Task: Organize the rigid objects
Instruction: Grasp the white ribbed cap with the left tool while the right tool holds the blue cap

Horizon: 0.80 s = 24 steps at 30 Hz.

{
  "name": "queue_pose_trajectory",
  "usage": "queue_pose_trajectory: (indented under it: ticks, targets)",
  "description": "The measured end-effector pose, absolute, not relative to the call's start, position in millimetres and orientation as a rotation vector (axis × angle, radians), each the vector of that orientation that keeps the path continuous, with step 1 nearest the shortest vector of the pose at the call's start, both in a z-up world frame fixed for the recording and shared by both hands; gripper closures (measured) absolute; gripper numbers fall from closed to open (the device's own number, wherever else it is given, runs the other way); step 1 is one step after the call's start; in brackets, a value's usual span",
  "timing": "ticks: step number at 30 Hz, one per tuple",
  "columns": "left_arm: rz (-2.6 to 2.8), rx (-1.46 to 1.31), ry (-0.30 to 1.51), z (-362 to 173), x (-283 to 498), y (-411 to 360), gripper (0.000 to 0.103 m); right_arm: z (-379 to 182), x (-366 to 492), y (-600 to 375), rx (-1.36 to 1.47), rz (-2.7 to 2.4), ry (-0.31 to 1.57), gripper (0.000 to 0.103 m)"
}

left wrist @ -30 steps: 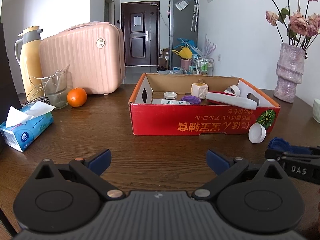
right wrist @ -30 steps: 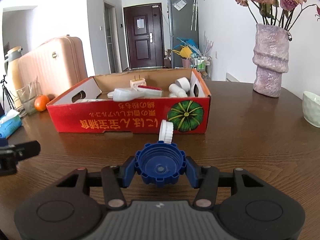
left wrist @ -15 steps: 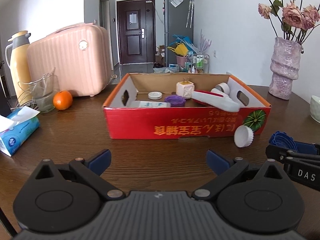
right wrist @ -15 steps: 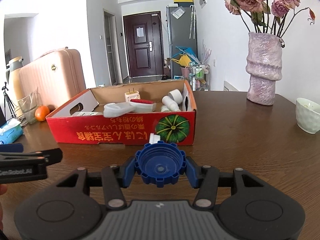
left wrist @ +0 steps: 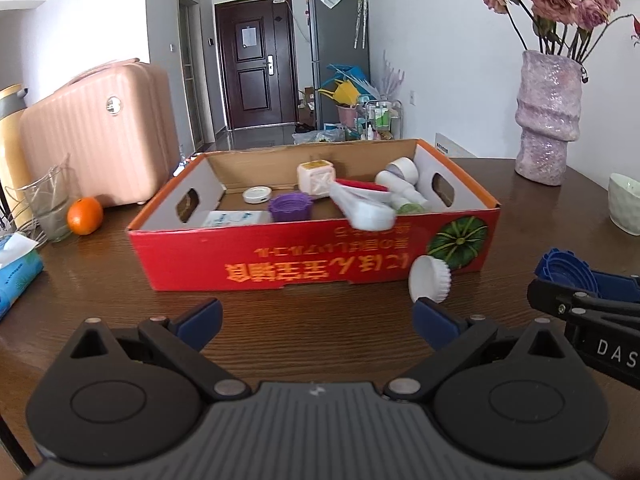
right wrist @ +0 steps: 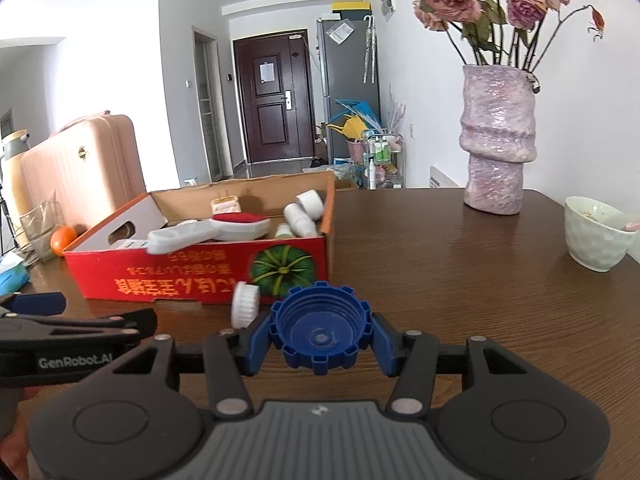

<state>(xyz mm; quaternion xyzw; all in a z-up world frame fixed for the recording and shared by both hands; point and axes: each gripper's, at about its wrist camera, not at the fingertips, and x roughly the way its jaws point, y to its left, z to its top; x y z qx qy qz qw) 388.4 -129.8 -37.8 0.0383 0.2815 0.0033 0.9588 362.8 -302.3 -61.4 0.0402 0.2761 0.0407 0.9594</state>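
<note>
Right now your right gripper (right wrist: 320,334) is clamped on a blue cap (right wrist: 320,330), open side facing the cam, pads pressing its ribbed rim from left & right. It hangs above the table (right wrist: 440,264), short of the red box (right wrist: 192,268). From those jaws the box lies ahead & to the left, its long axis running left-right across the view, w/ the near wall between cap and the inside. A round cap has no long axis, so only the carry direction matters: my read is forward, left, and over that wall.

Your left gripper (left wrist: 318,320) is spread wide, nothing between its pads, low over the table and facing the box front. A white cap (left wrist: 429,279) leans on edge against the box's front wall, near the pumpkin print, ahead & just right of the left jaws. Both grippers sit near it; the left one is free, so prob. the better pick for it.
</note>
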Motion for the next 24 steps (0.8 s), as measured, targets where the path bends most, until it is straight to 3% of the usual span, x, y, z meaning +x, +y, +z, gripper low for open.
queue_pose_trajectory:
  ticks: [24]
  targets:
    - [0.08, 0.138, 0.596, -63, 437, -216, 0.0, -74, 383, -380, 0.102, -0.03, 0.578, 0.051]
